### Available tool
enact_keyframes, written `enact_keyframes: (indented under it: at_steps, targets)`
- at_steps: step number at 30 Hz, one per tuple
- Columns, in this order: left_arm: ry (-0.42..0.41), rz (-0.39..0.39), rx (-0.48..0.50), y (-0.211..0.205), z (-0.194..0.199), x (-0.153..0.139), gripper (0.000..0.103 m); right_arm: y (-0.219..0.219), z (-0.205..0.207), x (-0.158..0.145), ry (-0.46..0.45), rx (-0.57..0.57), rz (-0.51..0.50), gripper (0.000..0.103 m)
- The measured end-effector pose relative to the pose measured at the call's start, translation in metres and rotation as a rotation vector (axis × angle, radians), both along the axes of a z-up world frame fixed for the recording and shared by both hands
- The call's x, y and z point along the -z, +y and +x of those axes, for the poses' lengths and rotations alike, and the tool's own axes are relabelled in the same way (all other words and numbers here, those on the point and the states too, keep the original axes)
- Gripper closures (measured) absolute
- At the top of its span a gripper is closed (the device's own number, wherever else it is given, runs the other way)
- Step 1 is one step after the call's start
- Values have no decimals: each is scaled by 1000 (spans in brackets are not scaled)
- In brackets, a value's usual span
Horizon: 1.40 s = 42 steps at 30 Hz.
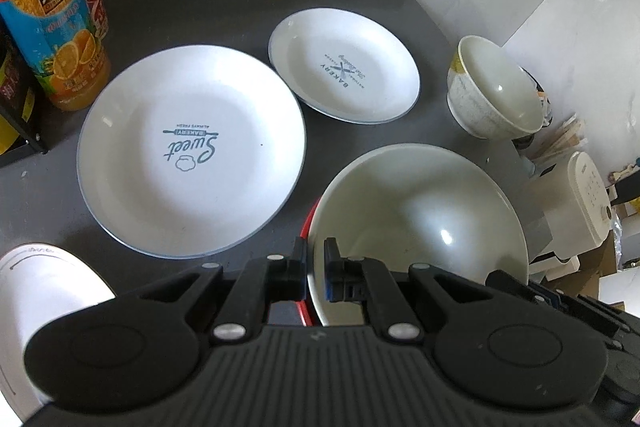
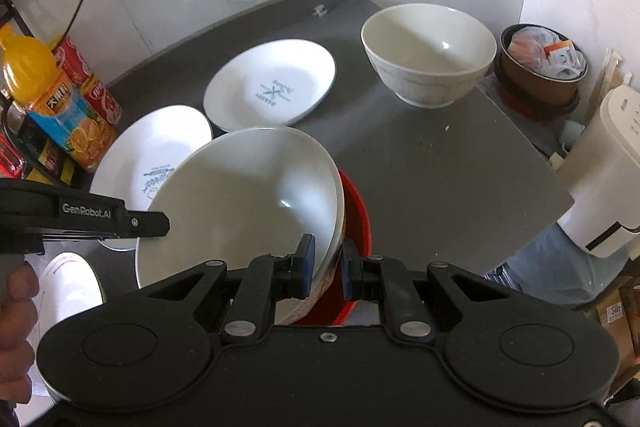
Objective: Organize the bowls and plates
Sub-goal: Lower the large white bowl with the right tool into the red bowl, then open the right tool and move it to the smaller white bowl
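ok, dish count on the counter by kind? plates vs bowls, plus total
Plates: 2, the large "Sweet" plate and the smaller "Bakery" plate.
Bowls: 3, the big white bowl gripped by both tongs, the red bowl under it, and the small white bowl standing apart.
Total: 5 dishes.

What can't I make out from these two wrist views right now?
- Red dish under the large bowl: mostly covered by the bowl in both views; shape unclear.
- White object, lower left: cut off by the frame edge and the left gripper.
- Small plate lettering: too small in the right wrist view.
- Bin contents: too small.
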<state>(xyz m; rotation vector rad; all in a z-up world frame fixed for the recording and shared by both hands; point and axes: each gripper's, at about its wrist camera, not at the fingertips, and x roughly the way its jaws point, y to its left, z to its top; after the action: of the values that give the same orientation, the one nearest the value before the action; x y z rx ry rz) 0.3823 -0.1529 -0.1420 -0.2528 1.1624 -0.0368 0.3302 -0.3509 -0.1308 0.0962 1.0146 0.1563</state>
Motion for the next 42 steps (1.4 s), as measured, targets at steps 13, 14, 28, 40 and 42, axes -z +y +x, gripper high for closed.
enact_keyframes:
  at_steps: [13, 14, 28, 40, 42]
  targets:
    - [-2, 15, 25, -3, 5, -5, 92, 0, 7, 8, 39, -30, -20, 91]
    - [-5, 18, 21, -2, 5, -7, 91, -1, 8, 7, 44, -37, -22, 91]
    - [-57, 49, -4, -12, 17, -32, 56, -28, 7, -23, -19, -34, 54, 62]
    - [-94, 74, 8, -51, 35, -43, 38, -83, 24, -31, -75, 47, 99, 41]
    - [-103, 73, 6, -59, 39, -43, 36, -95, 29, -32, -86, 63, 110, 37]
